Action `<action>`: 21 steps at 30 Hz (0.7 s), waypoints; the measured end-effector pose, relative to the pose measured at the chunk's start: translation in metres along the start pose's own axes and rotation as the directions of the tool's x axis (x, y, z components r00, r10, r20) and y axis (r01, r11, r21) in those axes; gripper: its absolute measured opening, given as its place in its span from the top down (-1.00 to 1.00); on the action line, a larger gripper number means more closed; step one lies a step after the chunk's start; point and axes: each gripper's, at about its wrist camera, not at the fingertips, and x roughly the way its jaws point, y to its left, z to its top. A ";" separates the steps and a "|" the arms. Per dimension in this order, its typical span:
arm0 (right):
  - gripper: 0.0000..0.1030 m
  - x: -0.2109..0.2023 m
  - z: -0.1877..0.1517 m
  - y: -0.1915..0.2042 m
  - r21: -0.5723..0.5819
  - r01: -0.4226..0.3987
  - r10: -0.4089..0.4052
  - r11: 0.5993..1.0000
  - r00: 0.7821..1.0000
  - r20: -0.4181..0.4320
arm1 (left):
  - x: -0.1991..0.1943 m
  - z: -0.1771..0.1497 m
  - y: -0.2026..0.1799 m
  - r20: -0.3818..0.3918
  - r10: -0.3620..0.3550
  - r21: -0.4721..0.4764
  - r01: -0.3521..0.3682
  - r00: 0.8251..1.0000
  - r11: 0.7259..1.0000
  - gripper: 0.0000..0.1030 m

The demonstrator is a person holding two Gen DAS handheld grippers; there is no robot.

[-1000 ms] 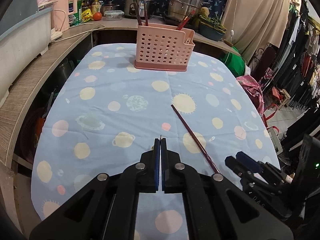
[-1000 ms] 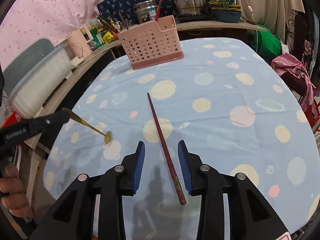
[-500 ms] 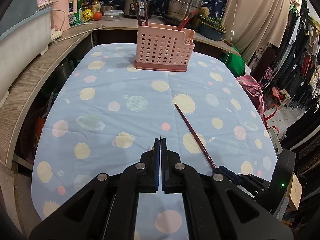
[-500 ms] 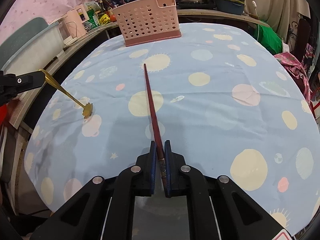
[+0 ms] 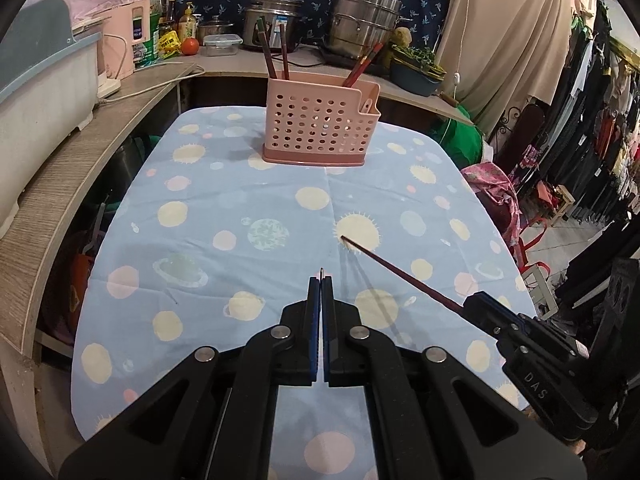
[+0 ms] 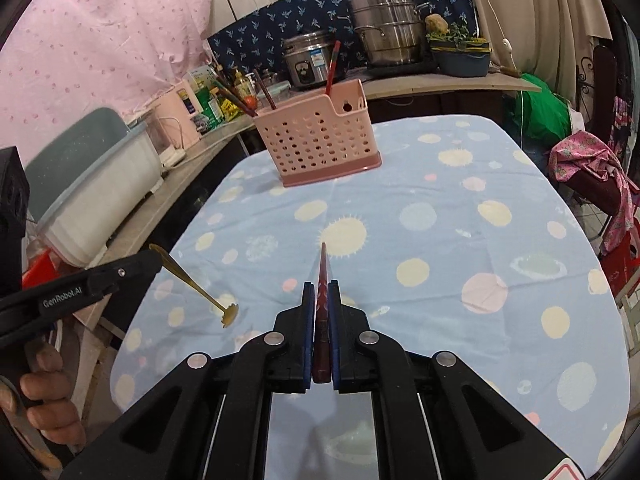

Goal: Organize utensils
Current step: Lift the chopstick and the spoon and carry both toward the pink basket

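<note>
A pink perforated utensil basket [image 5: 320, 122] stands at the far end of the table and holds several chopsticks; it also shows in the right wrist view [image 6: 320, 138]. My right gripper [image 6: 321, 292] is shut on a dark red chopstick [image 6: 322, 276], held above the cloth and pointing at the basket; that chopstick shows in the left wrist view [image 5: 400, 272]. My left gripper [image 5: 321, 284] is shut on a small gold fork [image 6: 196, 284], whose head hangs above the cloth; only its tip [image 5: 321, 270] shows between the pads.
The table carries a blue cloth with sun and planet prints [image 5: 240, 208]. A wooden counter [image 5: 72, 168] curves along the left with a grey-lidded bin [image 6: 96, 184]. Pots [image 5: 360, 28] and bottles stand behind the basket. Clothes hang at the right.
My right gripper closed on the chopstick that lay on the cloth and lifted it off the table. My left gripper stayed shut on the fork and barely moved.
</note>
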 end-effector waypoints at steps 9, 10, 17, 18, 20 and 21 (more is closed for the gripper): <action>0.88 -0.013 0.061 0.007 -0.012 -0.031 0.032 0.999 0.992 0.122 | -0.011 0.036 -0.004 0.055 -0.018 0.023 0.017 0.998 1.000 0.99; 0.88 -0.013 0.066 0.006 -0.009 -0.037 0.038 0.999 0.991 0.130 | -0.012 0.039 -0.004 0.063 -0.019 0.026 0.017 0.998 1.000 0.99; 0.88 -0.005 0.099 0.015 -0.033 -0.046 0.051 0.998 0.984 0.169 | -0.015 0.062 -0.006 0.094 -0.033 0.035 0.030 0.995 0.999 0.99; 0.88 -0.004 0.103 0.016 -0.038 -0.046 0.052 0.998 0.984 0.172 | -0.015 0.065 -0.006 0.098 -0.034 0.036 0.031 0.995 0.999 0.99; 0.88 -0.001 0.112 0.017 -0.044 -0.050 0.057 0.998 0.983 0.174 | -0.016 0.073 -0.007 0.107 -0.032 0.039 0.028 0.994 0.999 0.99; 0.88 0.001 0.116 0.017 -0.046 -0.055 0.062 0.997 0.983 0.175 | -0.016 0.078 -0.007 0.110 -0.035 0.039 0.031 0.993 0.999 0.99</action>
